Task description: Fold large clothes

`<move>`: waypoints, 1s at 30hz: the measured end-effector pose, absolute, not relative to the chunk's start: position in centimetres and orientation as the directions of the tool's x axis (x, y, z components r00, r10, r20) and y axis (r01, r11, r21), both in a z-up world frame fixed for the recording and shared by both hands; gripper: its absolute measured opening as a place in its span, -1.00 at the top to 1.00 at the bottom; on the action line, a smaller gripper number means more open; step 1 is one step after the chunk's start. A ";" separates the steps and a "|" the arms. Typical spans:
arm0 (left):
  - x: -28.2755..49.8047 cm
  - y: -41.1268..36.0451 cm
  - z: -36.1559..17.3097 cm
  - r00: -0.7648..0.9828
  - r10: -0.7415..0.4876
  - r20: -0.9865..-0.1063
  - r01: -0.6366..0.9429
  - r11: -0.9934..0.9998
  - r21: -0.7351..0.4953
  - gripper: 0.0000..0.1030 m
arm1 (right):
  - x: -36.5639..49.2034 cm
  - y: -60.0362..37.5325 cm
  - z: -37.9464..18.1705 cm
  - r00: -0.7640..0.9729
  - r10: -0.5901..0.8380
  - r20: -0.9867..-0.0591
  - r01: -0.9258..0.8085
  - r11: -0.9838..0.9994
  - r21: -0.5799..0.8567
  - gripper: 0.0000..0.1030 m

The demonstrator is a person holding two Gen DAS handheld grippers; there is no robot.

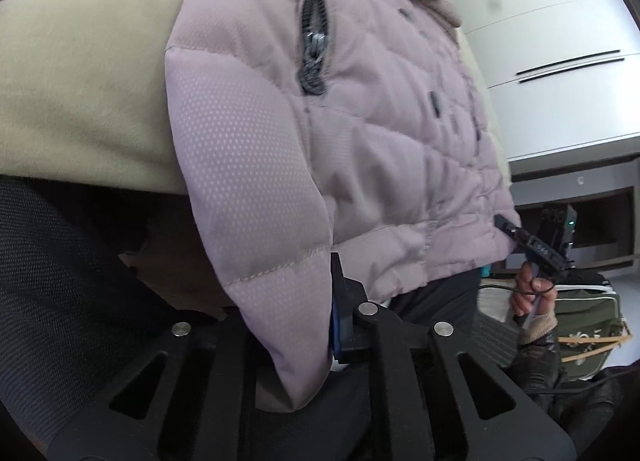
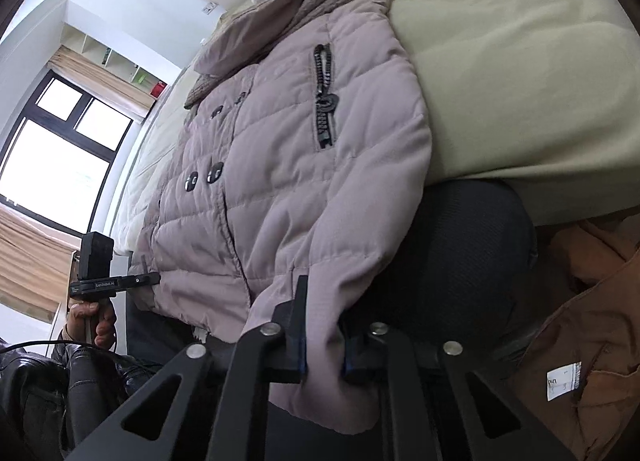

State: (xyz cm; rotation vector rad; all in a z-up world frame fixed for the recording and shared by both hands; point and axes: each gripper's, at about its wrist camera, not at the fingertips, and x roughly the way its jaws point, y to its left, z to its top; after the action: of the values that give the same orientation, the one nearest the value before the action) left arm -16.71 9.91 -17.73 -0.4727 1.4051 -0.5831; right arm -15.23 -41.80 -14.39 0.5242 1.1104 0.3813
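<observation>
Our left gripper (image 1: 304,325) clamped on pink quilted jacket (image 1: 360,133) sleeve cuff, our right gripper (image 2: 324,345) clamped on opposite cuff, jacket front-up across beige bed (image 2: 520,73), hem overhanging bed edge

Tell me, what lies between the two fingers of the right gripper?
A sleeve of the pink jacket lies pinched between the right gripper's fingers, seen in the right wrist view.

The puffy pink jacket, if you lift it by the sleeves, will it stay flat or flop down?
Probably flop: the jacket already droops over the bed edge, and its sleeve bends softly in the right gripper. Its quilted padding suggests bulky but fairly light. The smooth shell may slip a little.
</observation>
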 end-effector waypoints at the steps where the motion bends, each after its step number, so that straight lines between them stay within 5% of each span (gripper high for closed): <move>1: -16.7 10.0 -17.0 0.077 -0.663 -0.745 0.096 0.748 -0.656 0.81 | -15.3 -41.5 -13.9 0.413 0.543 -0.731 -0.047 0.814 0.578 0.78; 8: -15.6 12.0 -10.6 0.231 -0.835 -0.500 0.101 0.532 -0.841 0.81 | -16.4 -42.9 -8.2 0.580 0.575 -0.577 -0.120 0.760 0.638 0.83; 17: -10.0 16.4 -4.3 0.435 -0.872 -0.223 0.167 0.322 -0.932 0.82 | -13.5 -46.1 -0.5 0.765 0.549 -0.337 -0.200 0.700 0.685 0.83; 30: 10.2 17.3 0.9 0.559 -0.819 -0.132 0.246 0.315 -0.917 0.82 | 3.9 -47.4 5.3 0.853 0.434 -0.289 -0.177 0.762 0.624 0.83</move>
State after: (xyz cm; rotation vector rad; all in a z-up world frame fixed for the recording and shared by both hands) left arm 10.23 17.34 0.90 -1.0167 0.6726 -0.7754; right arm 3.88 -47.44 5.30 0.6223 0.4388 0.3441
